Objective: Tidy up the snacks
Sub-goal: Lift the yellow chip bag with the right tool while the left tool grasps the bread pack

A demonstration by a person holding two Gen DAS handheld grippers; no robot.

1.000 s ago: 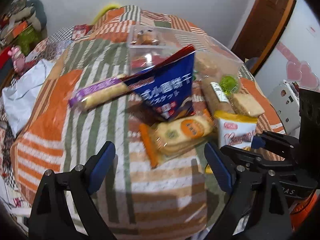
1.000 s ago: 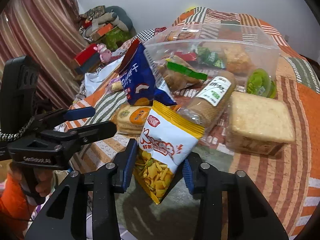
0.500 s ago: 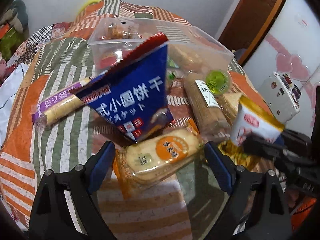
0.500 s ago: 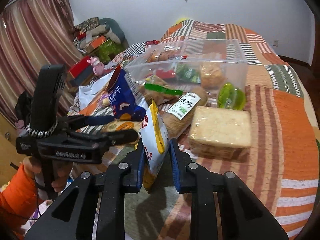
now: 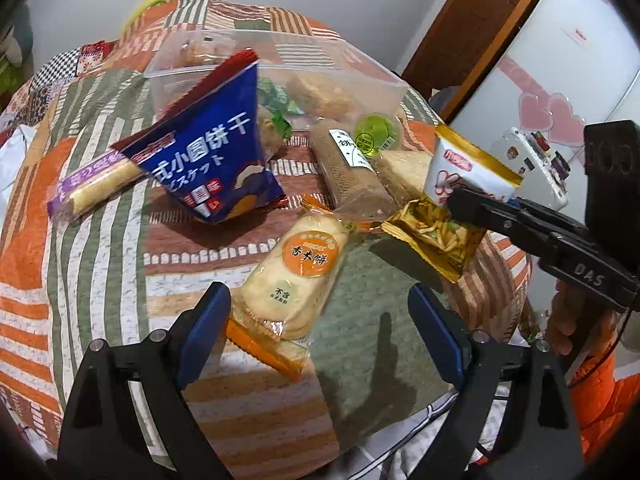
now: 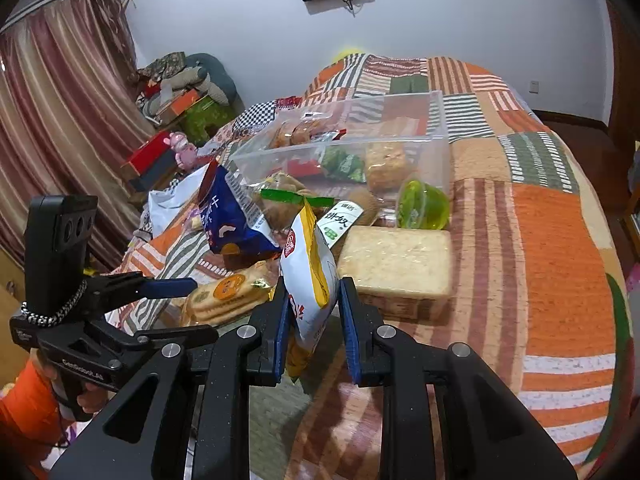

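Note:
My right gripper (image 6: 314,316) is shut on a white and yellow chip bag (image 6: 310,276) and holds it lifted above the bed; the bag also shows in the left wrist view (image 5: 452,200). My left gripper (image 5: 320,336) is open around the near end of an orange rice cracker pack (image 5: 296,276). A clear plastic bin (image 6: 352,148) with several snacks stands behind. A blue biscuit bag (image 5: 212,156) leans against the bin.
On the patchwork quilt (image 6: 560,240) lie a purple-wrapped biscuit roll (image 5: 92,184), a brown biscuit sleeve (image 5: 352,172), a green jelly cup (image 6: 424,206) and a square cracker block (image 6: 396,264). Clutter and a curtain (image 6: 60,120) stand left of the bed.
My right gripper closed on the chip bag and lifted it off the quilt. My left gripper moved forward until the rice cracker pack lay between its open fingers.

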